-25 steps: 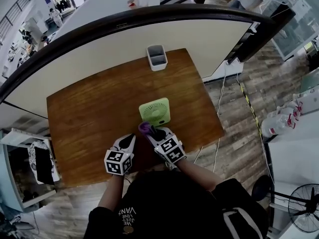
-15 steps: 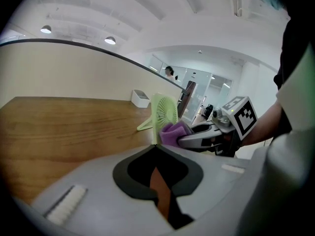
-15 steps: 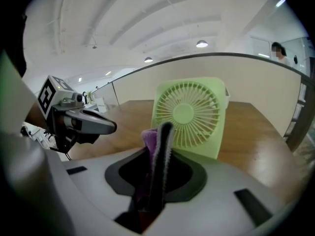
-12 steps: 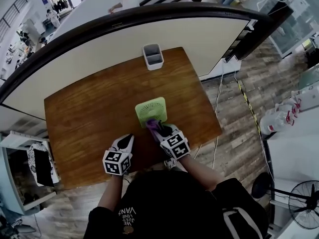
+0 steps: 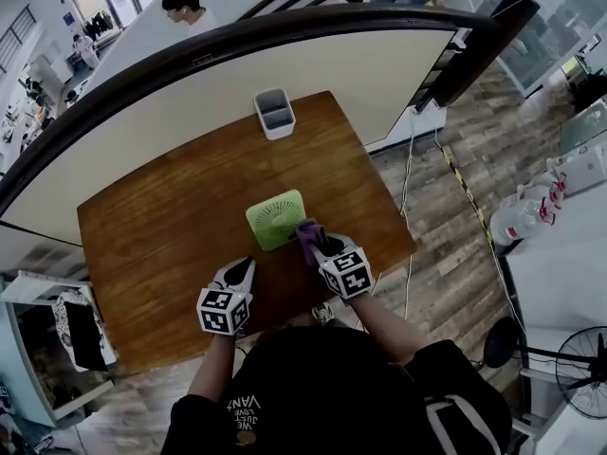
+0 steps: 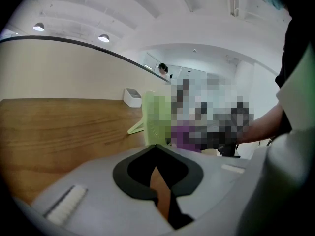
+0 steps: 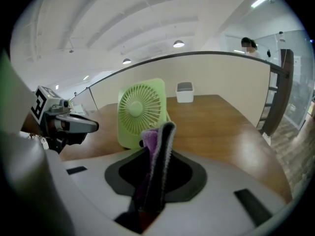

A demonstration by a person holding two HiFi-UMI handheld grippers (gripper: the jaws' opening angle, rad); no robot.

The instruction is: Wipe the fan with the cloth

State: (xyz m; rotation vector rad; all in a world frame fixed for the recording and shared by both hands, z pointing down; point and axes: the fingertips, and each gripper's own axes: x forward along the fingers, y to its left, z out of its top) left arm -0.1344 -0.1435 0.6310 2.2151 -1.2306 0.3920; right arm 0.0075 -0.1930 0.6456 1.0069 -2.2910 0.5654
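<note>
By the table's [image 5: 171, 216] front edge, my right gripper [image 5: 311, 239] clenches the cloth [image 7: 158, 141], seemingly against the fan [image 7: 140, 113], and should sweep its grille next, while my left gripper [image 5: 242, 268] is closed and empty.

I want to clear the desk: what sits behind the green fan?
Bare wooden table, then a white bin at the far edge by the curved partition. The fan hides the table just behind it; the bin's contents cannot be made out.

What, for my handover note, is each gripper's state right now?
Left gripper: jaws shut, nothing between them.
Right gripper: jaws shut on the purple cloth.
</note>
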